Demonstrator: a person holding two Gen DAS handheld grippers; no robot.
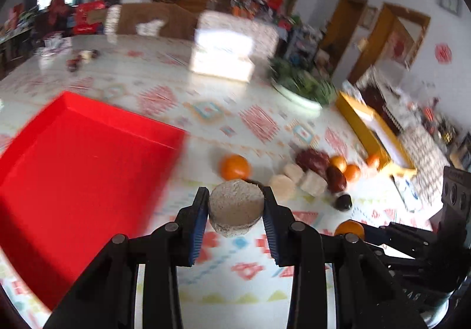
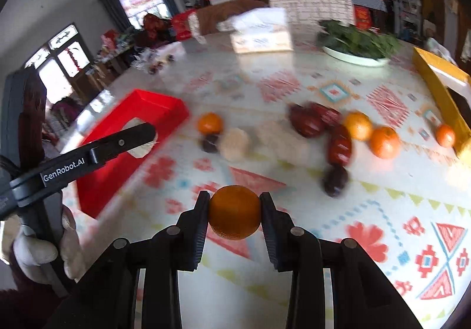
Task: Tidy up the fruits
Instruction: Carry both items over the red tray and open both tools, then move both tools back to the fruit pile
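My left gripper [image 1: 235,192] is shut on a round, grey-beige puck [image 1: 235,211], held above the patterned tablecloth beside the red tray [image 1: 82,164]. In the right wrist view my right gripper [image 2: 235,199] is shut on a small orange [image 2: 235,217], lifted over the cloth. More fruit lies further back: oranges [image 2: 384,142], red dates [image 2: 309,122], dark round fruits [image 2: 335,180] and pale pucks [image 2: 235,143]. One orange [image 1: 235,167] sits just beyond the held puck. The left gripper's finger [image 2: 117,143] crosses in front of the red tray [image 2: 159,106].
A yellow box [image 2: 441,87] stands at the right, with an orange [image 2: 445,136] against it. At the back are a white plate of greens [image 2: 356,40] and a tissue box [image 2: 259,34]. A gloved hand [image 2: 38,249] holds the left gripper's handle.
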